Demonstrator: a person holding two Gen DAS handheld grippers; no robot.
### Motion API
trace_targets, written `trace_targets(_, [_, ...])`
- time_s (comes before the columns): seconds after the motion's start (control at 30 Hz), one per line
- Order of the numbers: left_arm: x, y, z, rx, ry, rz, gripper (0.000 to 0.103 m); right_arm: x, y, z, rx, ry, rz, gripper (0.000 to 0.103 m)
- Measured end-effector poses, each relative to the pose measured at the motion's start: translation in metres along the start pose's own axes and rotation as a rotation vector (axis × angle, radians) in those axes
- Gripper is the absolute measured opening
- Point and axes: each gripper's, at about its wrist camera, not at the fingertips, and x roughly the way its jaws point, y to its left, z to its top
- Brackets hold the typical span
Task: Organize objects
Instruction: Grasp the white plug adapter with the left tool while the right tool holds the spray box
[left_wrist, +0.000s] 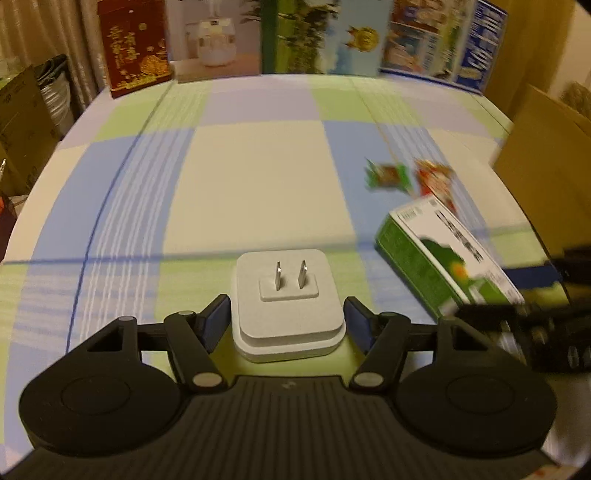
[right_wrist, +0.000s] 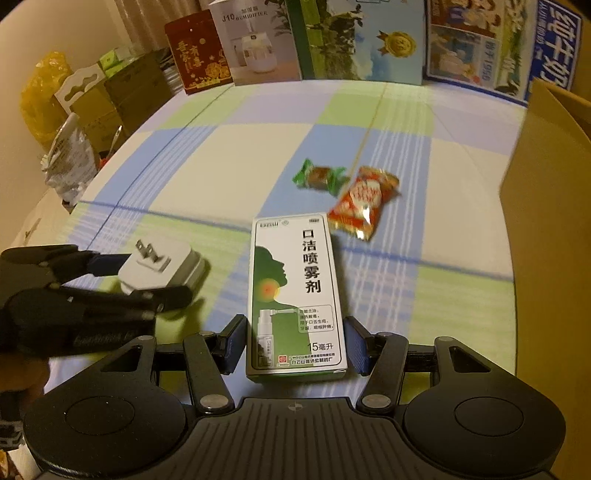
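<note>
Charger (left_wrist: 286, 306): pinched in your left gripper (left_wrist: 288, 323).
Box (right_wrist: 295, 295): pinched in your right gripper (right_wrist: 295, 345).
Ahead: two candies (right_wrist: 345, 194), mid-frame.
Right edge: carton (right_wrist: 546, 221).

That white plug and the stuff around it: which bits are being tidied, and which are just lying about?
Being tidied: white plug, green and white box, green sweet, orange packet.

Lying about: red box, humidifier box, cardboard box.

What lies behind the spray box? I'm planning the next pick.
Behind the spray box: a red snack packet and a green-wrapped candy on the checked cloth. Whatever is beneath them stays hidden.
</note>
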Motion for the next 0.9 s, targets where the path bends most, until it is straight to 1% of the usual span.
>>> trace_targets(0.17, [-0.026,-0.02,-0.031,0.07,0.009,-0.02,0.062,-0.022,0.016,-0.037,-0.012,0.016,-0.031,0.053])
trace_targets(0.27, [-0.043,-0.031,-0.051,0.086,0.014,-0.046,0.062,-0.036,0.024,-0.061,0.002,0.016,-0.034,0.053])
trace_targets(0.37, [-0.062,-0.04,-0.068,0.096,-0.006,-0.055,0.063,-0.051,0.027,-0.084,0.034,-0.003,-0.03,0.054])
trace_targets(0.43, [-0.071,-0.042,-0.08,0.093,-0.019,-0.055,0.063,-0.055,0.026,-0.094,0.053,-0.013,-0.035,0.067])
trace_targets(0.47, [-0.074,-0.042,-0.084,0.094,-0.02,-0.053,0.063,-0.057,0.025,-0.096,0.062,-0.018,-0.038,0.081])
trace_targets(0.5, [-0.076,-0.043,-0.089,0.094,-0.02,-0.049,0.063,-0.058,0.025,-0.098,0.069,-0.027,-0.041,0.086])
trace_targets(0.6, [-0.079,-0.042,-0.096,0.085,-0.036,-0.046,0.063,-0.061,0.025,-0.097,0.055,-0.053,-0.046,0.086])
trace_targets(0.67, [-0.079,-0.042,-0.098,0.079,-0.048,-0.04,0.064,-0.06,0.023,-0.095,0.056,-0.065,-0.065,0.086])
trace_targets(0.9, [-0.073,-0.041,-0.096,0.066,-0.054,-0.024,0.065,-0.051,0.022,-0.093,0.042,-0.06,-0.047,0.085])
